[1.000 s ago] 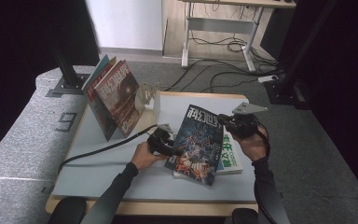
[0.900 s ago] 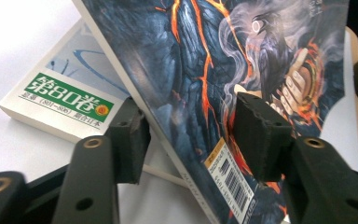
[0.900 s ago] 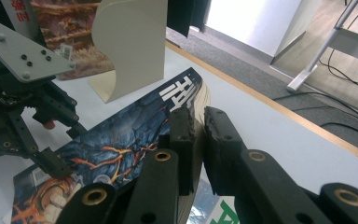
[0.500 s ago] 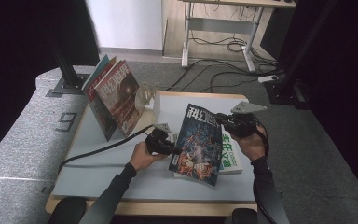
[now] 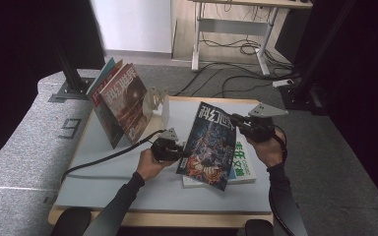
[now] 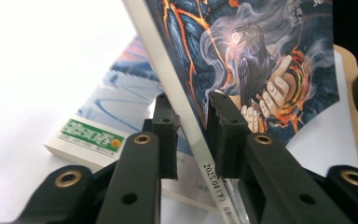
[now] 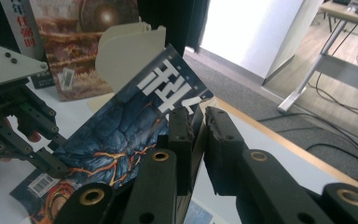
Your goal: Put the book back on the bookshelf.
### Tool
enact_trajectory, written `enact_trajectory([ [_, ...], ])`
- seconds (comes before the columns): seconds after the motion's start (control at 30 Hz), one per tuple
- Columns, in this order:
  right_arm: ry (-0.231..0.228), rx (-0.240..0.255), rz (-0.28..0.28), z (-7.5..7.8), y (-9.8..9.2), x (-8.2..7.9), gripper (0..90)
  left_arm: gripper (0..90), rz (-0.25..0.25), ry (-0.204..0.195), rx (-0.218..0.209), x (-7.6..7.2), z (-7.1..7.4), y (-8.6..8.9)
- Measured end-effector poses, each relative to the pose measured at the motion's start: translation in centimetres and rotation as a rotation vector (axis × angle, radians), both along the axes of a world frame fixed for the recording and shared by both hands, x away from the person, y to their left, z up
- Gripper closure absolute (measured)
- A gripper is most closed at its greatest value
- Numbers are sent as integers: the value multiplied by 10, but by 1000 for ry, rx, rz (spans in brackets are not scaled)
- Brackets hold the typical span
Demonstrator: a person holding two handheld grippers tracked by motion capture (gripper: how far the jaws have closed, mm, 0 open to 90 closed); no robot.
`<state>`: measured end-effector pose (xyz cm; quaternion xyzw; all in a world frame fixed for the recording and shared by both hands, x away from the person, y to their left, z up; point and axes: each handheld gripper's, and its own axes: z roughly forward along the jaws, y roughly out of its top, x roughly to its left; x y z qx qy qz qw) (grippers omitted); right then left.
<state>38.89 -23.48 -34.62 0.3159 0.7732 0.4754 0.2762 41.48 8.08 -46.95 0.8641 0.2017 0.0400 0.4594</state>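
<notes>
A blue fantasy-cover magazine is held tilted above the table between both grippers. My left gripper grips its left spine edge; in the left gripper view the jaws have just been closing and now pinch the white spine. My right gripper is shut on the magazine's upper right edge, and in the right gripper view its pads clamp the cover. The left gripper also shows there, at the magazine's far side.
A white-and-green book lies flat under the magazine. Several books lean in a pale bookend at the table's back left. The white tabletop has room at the front left. A black cable trails left.
The left gripper closed on the magazine's spine and rose a little. The magazine tipped up steeper off the book beneath. The right gripper stayed put.
</notes>
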Motion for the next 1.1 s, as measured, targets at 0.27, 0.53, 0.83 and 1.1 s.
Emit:
enact_trajectory([
  [0.27,-43,22,-6,12,0,-3,800,806,52,-71,-81,-5,2,15],
  [0.53,-43,29,-12,9,-3,-4,812,813,25,-101,-63,-17,-2,26],
  [0.83,-51,40,7,11,-2,-7,794,830,13,-148,-40,-30,-6,34],
  [1.1,-52,23,26,7,-1,-6,625,832,1,-160,-56,-34,-10,41],
])
